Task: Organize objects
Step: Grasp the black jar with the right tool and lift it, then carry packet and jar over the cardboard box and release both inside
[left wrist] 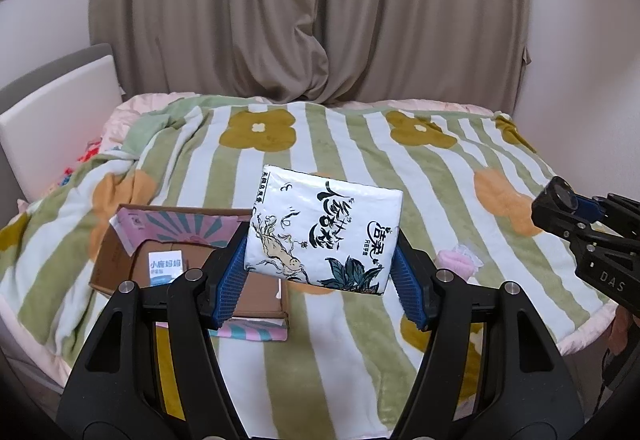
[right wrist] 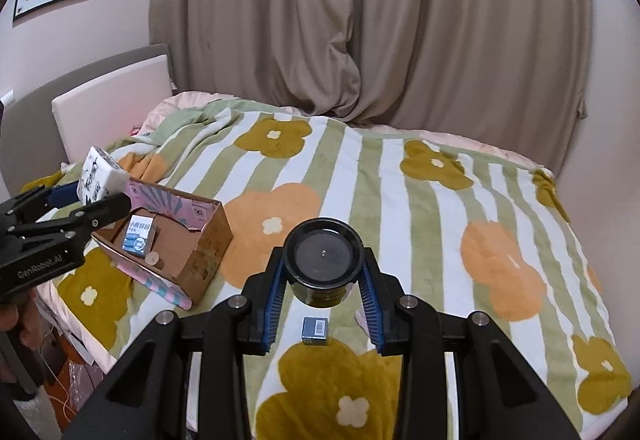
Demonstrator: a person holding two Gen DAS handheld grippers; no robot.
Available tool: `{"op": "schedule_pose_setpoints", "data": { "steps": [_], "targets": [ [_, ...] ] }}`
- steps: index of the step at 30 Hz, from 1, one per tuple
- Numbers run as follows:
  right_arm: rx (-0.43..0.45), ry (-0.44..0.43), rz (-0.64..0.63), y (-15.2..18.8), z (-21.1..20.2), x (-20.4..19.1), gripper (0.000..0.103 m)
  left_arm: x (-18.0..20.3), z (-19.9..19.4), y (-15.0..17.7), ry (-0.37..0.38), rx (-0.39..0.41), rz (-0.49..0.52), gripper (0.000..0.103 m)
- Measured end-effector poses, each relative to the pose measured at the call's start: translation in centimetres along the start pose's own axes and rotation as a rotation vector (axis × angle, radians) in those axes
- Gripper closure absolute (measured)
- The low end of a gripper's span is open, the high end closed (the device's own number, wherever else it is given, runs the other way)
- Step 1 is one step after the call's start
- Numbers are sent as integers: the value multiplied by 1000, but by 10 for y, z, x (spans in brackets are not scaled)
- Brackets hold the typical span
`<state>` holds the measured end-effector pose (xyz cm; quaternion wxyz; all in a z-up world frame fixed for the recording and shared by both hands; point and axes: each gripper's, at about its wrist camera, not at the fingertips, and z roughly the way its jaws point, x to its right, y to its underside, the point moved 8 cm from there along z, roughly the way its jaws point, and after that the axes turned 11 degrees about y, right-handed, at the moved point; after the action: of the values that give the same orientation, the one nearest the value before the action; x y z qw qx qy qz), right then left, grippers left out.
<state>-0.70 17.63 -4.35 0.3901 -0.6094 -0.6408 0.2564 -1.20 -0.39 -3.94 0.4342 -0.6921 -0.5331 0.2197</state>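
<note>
My left gripper (left wrist: 320, 260) is shut on a white tissue pack (left wrist: 324, 230) with black script and holds it in the air, just right of an open cardboard box (left wrist: 120, 260). The box holds a small blue-and-white carton (left wrist: 165, 267). In the right wrist view the left gripper (right wrist: 86, 196) holds the tissue pack (right wrist: 98, 178) over the box's (right wrist: 204, 240) left end. My right gripper (right wrist: 322, 288) is shut on a black round jar (right wrist: 322, 260), held above the blanket. A small blue box (right wrist: 315, 329) lies on the blanket under it.
A striped flower blanket (left wrist: 360, 144) covers the bed. A pink cloth (left wrist: 458, 260) lies right of the tissue pack. A headboard (left wrist: 52, 112) stands at the left and beige curtains (left wrist: 312, 12) hang behind. The bed edge (left wrist: 592, 332) runs along the right.
</note>
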Motion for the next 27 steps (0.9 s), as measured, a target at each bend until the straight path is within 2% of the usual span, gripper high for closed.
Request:
{"op": "schedule_pose_setpoints", "data": {
  "steps": [7,13,19,27],
  "targets": [
    [-1,22,-6,1,-5,-3,70,2,-3,-2,0,2,1,41],
    [1,0,-17,-10,-4,-11,70,-9,-8,-12,-7,3,-10,41],
    [17,-49,-35,-34,10,-36,70,-55,-13,-29,-62,6,-27,41],
    [13,-186,-106,-72,41,-107,70,-140,-9,-41,-164,-27,-81,41]
  ]
}}
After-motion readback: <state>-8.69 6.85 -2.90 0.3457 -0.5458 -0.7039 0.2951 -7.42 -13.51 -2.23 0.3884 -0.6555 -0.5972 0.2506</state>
